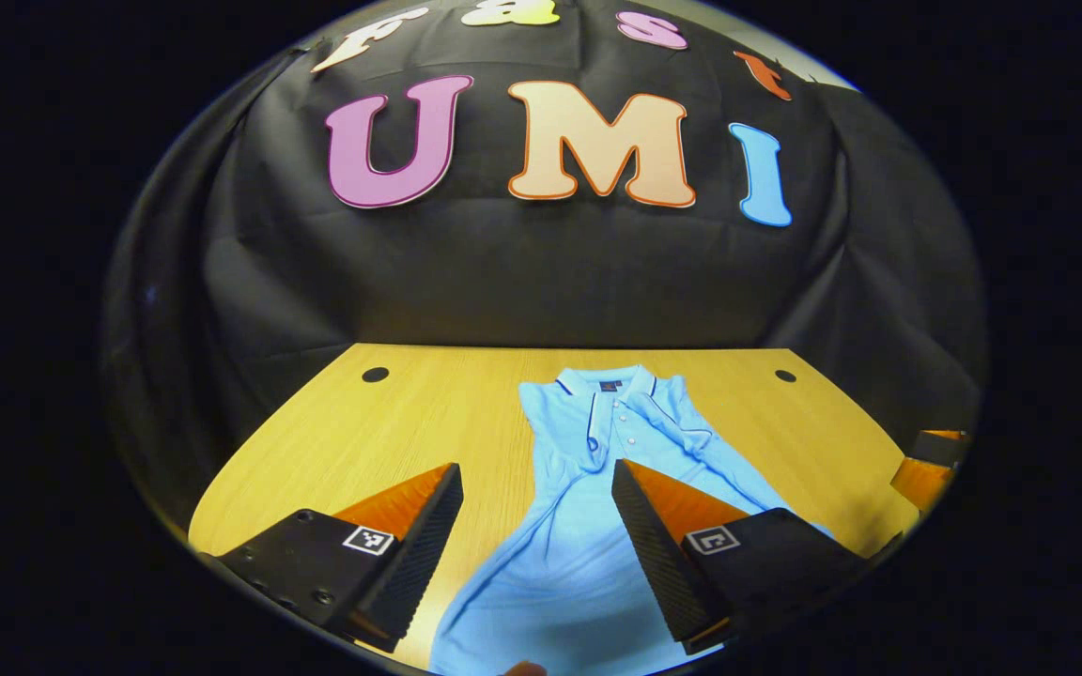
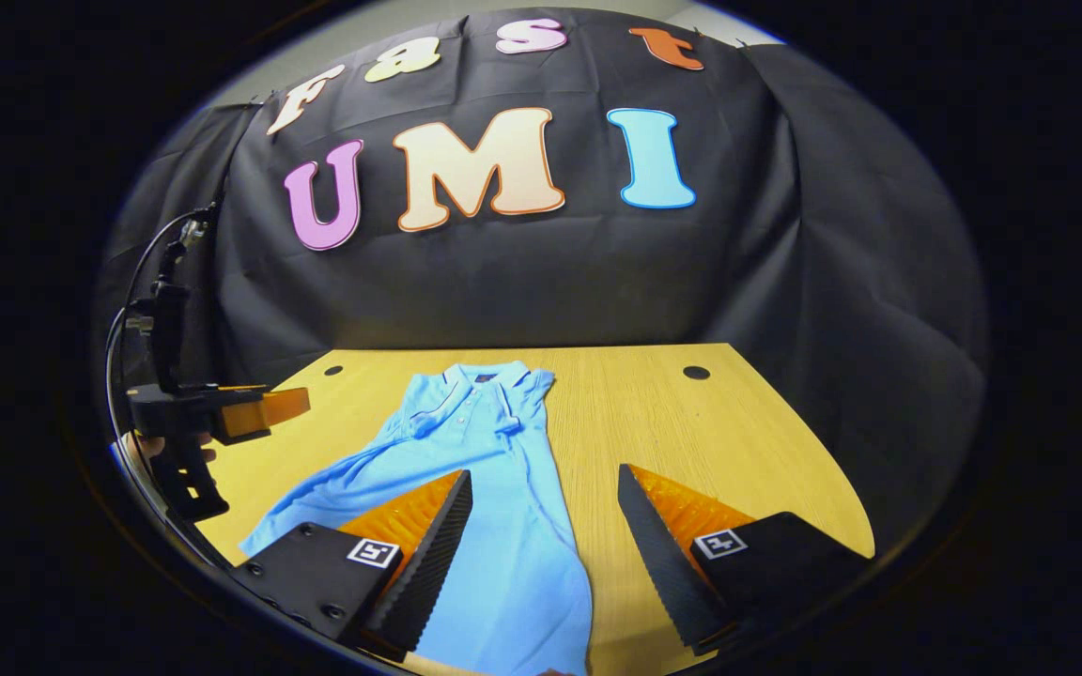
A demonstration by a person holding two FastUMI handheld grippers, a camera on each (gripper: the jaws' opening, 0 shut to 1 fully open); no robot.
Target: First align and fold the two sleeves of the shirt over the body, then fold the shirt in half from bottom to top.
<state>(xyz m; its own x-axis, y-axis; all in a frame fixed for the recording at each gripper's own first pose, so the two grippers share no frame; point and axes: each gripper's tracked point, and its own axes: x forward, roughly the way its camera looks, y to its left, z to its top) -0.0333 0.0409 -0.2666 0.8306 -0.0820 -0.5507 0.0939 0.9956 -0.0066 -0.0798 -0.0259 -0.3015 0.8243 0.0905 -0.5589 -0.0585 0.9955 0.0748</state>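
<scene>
Fingers, left gripper [image 1: 536,526]: spread wide, gripping nothing, held above the near part of the shirt.
Fingers, right gripper [image 2: 546,530]: also spread wide and empty, held over the shirt's right edge and the bare wood beside it.
Shirt: the light blue short-sleeved polo shirt with dark-trimmed collar [image 1: 597,488] lies flat on the pale wooden table [image 1: 391,422], collar toward the far black cloth wall, hem toward the near edge.
Sleeves: in the left gripper view, one sleeve [image 1: 682,432] seems to lie folded across the chest just below the collar; in the right gripper view, the same narrowed outline shows, with long side edges running down to the hem.
Done, as I judge: both sleeves look turned in over the body, though the left one is hard to confirm.
Left to do: the bottom-to-top fold; the hem is not yet lifted and lies near the table's front.
Other gripper: seen at the left of the right gripper view, held off the shirt's side.
</scene>
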